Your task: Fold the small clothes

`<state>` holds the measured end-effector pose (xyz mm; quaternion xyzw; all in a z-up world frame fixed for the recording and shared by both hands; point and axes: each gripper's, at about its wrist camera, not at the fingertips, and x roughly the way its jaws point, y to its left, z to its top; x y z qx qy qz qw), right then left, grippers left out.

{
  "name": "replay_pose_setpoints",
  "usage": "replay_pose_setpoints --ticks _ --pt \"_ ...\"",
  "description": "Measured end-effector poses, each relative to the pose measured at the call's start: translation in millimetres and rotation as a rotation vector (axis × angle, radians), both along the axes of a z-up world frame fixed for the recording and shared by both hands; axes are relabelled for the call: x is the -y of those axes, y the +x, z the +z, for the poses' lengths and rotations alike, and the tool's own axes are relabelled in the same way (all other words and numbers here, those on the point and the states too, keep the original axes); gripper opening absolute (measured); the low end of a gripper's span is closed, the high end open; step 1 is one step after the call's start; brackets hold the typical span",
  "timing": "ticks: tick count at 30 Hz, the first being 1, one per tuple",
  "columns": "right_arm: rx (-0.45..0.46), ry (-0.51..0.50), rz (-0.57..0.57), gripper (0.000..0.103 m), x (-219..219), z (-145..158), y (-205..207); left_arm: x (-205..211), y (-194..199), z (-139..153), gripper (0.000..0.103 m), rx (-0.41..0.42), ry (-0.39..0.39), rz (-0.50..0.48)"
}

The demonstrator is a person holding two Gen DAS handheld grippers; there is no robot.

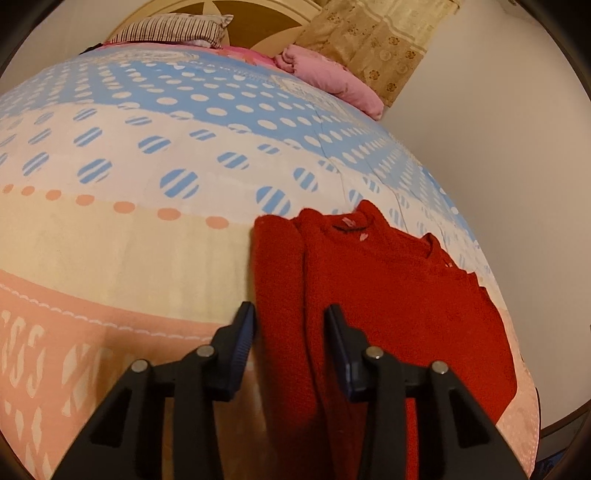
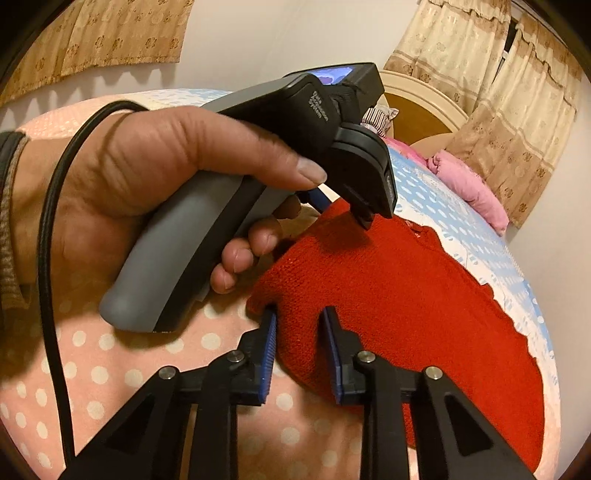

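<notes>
A small red knitted sweater (image 1: 388, 295) lies flat on the bed, collar away from me, with its left sleeve folded in along the body. My left gripper (image 1: 290, 314) is open and straddles that folded sleeve edge. In the right wrist view the sweater (image 2: 406, 302) fills the right half. My right gripper (image 2: 300, 314) is open over its near left corner, the left finger at the corner's edge. The other hand-held gripper body (image 2: 258, 177), held by a hand, hovers over the sweater's far left part; its fingers are hidden.
The bed sheet (image 1: 147, 229) is patterned in blue, white, cream and pink with dots. A pink quilt (image 1: 332, 81) and a striped pillow (image 1: 173, 29) lie at the headboard. A black cable (image 2: 48, 258) hangs at the left. Curtains (image 2: 498, 92) and a wall lie beyond.
</notes>
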<state>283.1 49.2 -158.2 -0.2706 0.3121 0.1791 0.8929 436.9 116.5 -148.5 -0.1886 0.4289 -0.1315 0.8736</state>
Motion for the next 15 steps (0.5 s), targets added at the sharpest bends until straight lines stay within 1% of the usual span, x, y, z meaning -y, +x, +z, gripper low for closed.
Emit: replay_pose_setpoints --ticks 1,2,3,4,5,11,15 --pt "0.002 -0.001 0.001 0.02 0.2 -0.2 0.3 0.3 0.2 0.0 0.041 -0.001 0.001 -0.002" --pt "0.0 0.003 0.001 0.019 0.8 -0.6 0.4 1.0 0.2 0.3 0.037 0.0 0.004 -0.003" --pt "-0.007 0.015 0.0 0.018 2.3 -0.2 1.2 2.1 0.7 0.3 0.029 -0.003 0.006 -0.009" --pt "-0.013 0.028 -0.001 0.018 4.9 0.9 2.6 3.1 1.1 0.4 0.025 -0.007 -0.004 -0.021" --pt "-0.019 0.042 -0.002 0.017 7.2 1.9 3.8 3.6 1.5 0.2 0.019 -0.013 -0.02 -0.031" --pt "-0.042 0.137 -0.018 0.014 25.2 8.5 13.2 3.1 4.8 2.4 0.015 -0.053 -0.044 -0.008" --pt "-0.034 0.181 -0.023 0.012 31.4 11.6 13.4 5.2 6.2 8.3 0.014 -0.073 -0.032 -0.007"
